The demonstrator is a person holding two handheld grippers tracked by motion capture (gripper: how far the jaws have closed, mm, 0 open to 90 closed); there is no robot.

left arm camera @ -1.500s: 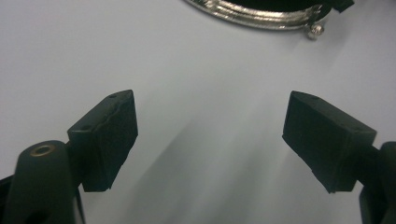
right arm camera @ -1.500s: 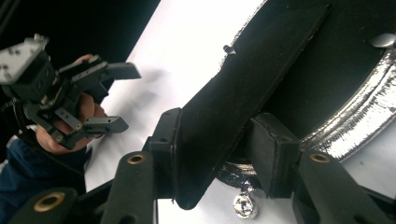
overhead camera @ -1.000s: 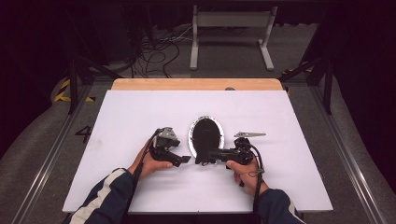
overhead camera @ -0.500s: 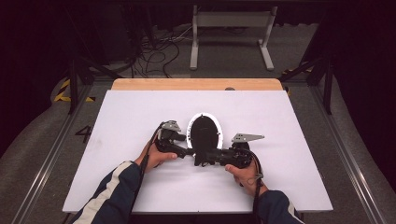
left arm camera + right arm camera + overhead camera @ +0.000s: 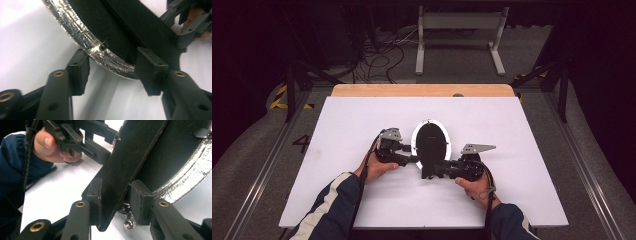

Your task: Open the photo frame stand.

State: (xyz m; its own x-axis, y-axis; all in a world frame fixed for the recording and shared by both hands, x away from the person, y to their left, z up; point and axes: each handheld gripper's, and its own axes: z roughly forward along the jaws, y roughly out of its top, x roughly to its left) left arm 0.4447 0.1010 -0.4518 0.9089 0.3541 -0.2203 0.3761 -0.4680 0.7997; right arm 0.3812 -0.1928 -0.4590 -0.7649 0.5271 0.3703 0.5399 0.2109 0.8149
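Since the earlier frames the left gripper (image 5: 409,159) has slid in to the oval mirror's (image 5: 431,145) rim, its jaws just now closing around it — pads either side of the edge, not yet pressing. Nearest the person, the right gripper (image 5: 116,203) is clenched on the mirror's flat black stand strap (image 5: 130,162), holding it propped on the white table (image 5: 522,175) so the other claw can take hold. The rim is bright, crinkled silver — the back matte black.
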